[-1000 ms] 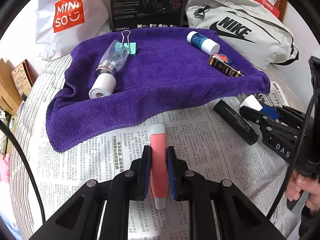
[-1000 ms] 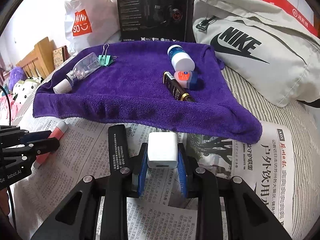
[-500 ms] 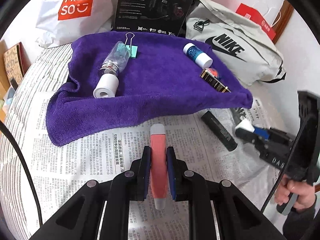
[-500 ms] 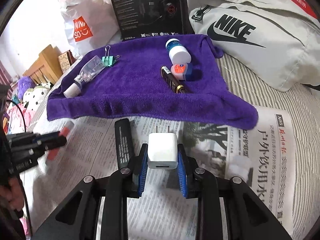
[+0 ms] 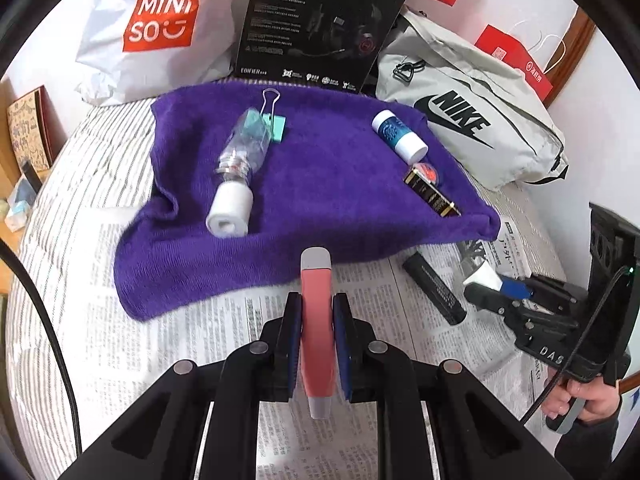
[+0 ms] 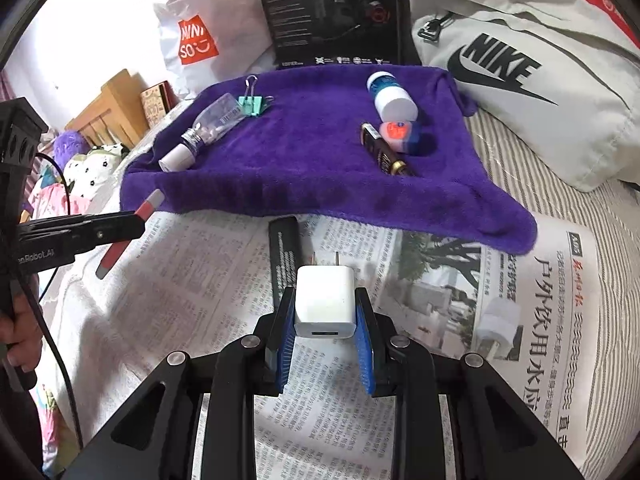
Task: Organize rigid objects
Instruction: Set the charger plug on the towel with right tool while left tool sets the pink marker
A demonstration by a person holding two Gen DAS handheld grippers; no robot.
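Both my grippers lifted higher, left fingers (image 5: 316,320) pinching one pink tube (image 5: 316,320) pointing at purple towel (image 5: 328,184), right fingers (image 6: 325,316) pinching one white charger (image 6: 325,304), prongs forward.

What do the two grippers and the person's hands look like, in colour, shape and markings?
Both grippers are black, angular linkages with round silver pivot pins and flat blue pads inside the fingers. The left gripper has white lettering on its side, and a black cable runs from it. The right gripper carries white letters "DAS" and a black cable by its grey trigger. The right hand is bare, with a dark sleeve.
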